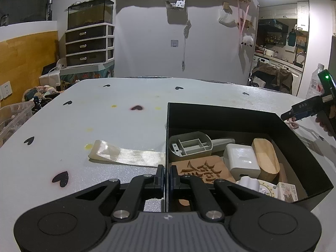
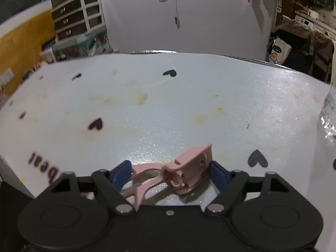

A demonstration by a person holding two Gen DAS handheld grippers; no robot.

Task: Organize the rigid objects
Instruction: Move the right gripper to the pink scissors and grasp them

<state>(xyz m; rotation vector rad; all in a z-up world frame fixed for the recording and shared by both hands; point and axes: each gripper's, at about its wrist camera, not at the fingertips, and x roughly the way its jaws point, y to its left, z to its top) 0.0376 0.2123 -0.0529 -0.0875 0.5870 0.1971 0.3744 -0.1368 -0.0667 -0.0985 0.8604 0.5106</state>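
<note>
Seen from my left wrist, my left gripper (image 1: 166, 176) is clenched on the near left wall of the black box (image 1: 231, 113), one finger outside it and one inside. Within the box lie a grey plastic holder (image 1: 189, 146), a wooden carved plaque (image 1: 201, 169), a white charger block (image 1: 241, 159), an oval wooden piece (image 1: 265, 159) and, at the near corner, small white pieces I cannot make out. A strip of shiny clear tape (image 1: 124, 154) lies on the table (image 1: 105, 115) just left of the box, touching its wall. At the far right edge my right gripper (image 1: 294, 113) shows side-on, low over the table beyond the box, a clear water bottle (image 1: 315, 82) behind it.

Over on my right wrist's view, no box interior shows; only a dark edge at the lower left. My right gripper (image 2: 169, 173) is partly spread, and a pink plastic clip (image 2: 184, 172) lies on the table (image 2: 189, 105) between its blue pads (image 2: 120, 173). Whether the pads press on it yet, I cannot tell; the frame is blurred. Black heart prints (image 2: 257, 158) and yellowish stains mark the bare surface ahead, and the bottle's (image 2: 329, 113) base stands at the right edge, well clear of the clip.
</note>
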